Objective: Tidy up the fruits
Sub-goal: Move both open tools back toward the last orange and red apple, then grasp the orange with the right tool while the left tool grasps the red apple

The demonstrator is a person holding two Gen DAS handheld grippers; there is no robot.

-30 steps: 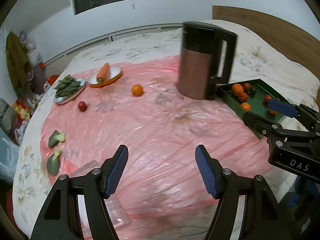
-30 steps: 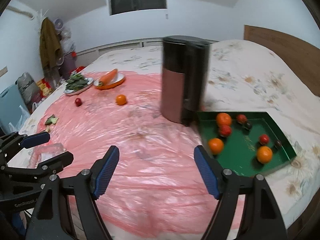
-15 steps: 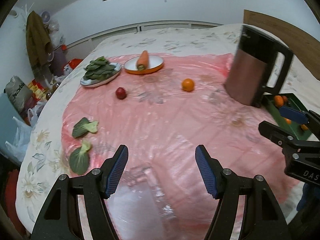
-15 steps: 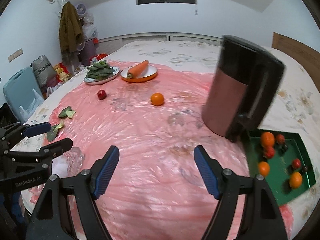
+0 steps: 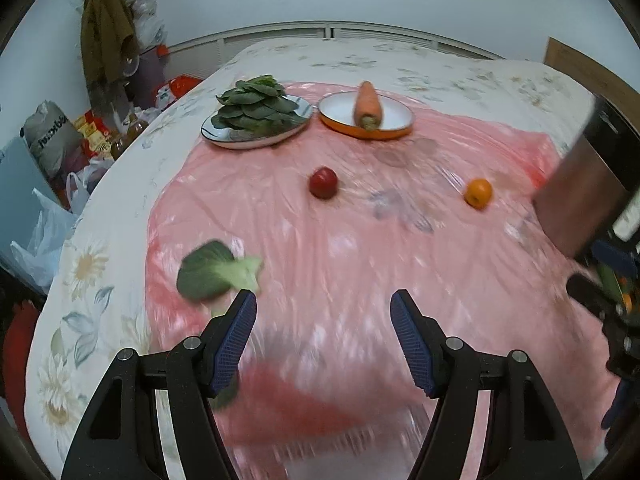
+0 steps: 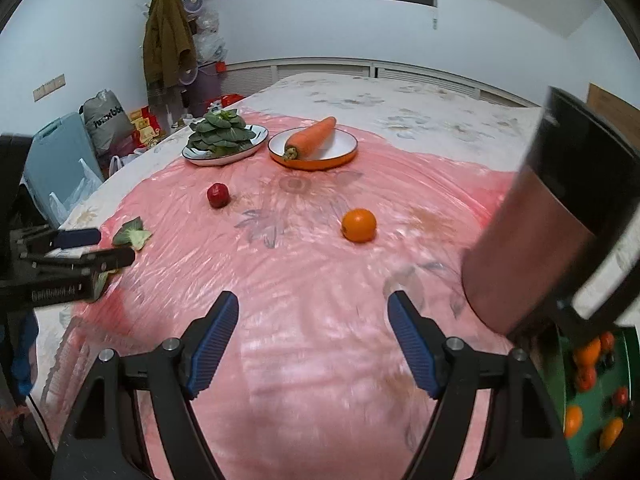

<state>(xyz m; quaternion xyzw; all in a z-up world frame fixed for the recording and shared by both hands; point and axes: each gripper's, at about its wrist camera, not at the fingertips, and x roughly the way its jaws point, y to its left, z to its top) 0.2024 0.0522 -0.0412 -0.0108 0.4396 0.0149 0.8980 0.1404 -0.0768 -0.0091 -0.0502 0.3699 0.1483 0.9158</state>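
- The green tray (image 6: 592,392) at the right edge of the right wrist view already holds several fruits, oranges and smaller red ones, so part of the sorting looks done.
- Two fruits lie loose on the pink plastic sheet (image 6: 320,300) spread over the bed: an orange (image 6: 359,225) near the middle and a small red fruit (image 6: 218,195) farther left, well apart from each other and from the tray.
- My reading is that these two are what is left to carry to the tray; the carrot (image 6: 310,142) on its orange-rimmed plate (image 6: 344,156) and the leafy greens (image 6: 220,138) on the plate beside it are vegetables and seem outside the job.
- A loose green leaf (image 5: 216,276) lies on the sheet just beyond the left claw's left finger.
- A tall dark kettle (image 6: 552,220) stands between the loose orange and the tray, hiding part of the tray.
- The left claw (image 5: 323,334) hangs above the near part of the sheet, jaws spread wide, with nothing between them; it points toward the red fruit and the plates.
- The right claw (image 6: 313,334) is likewise wide apart and empty, low over the sheet, aimed roughly toward the orange, which is well ahead of its tips.
- Neither claw touches a fruit.
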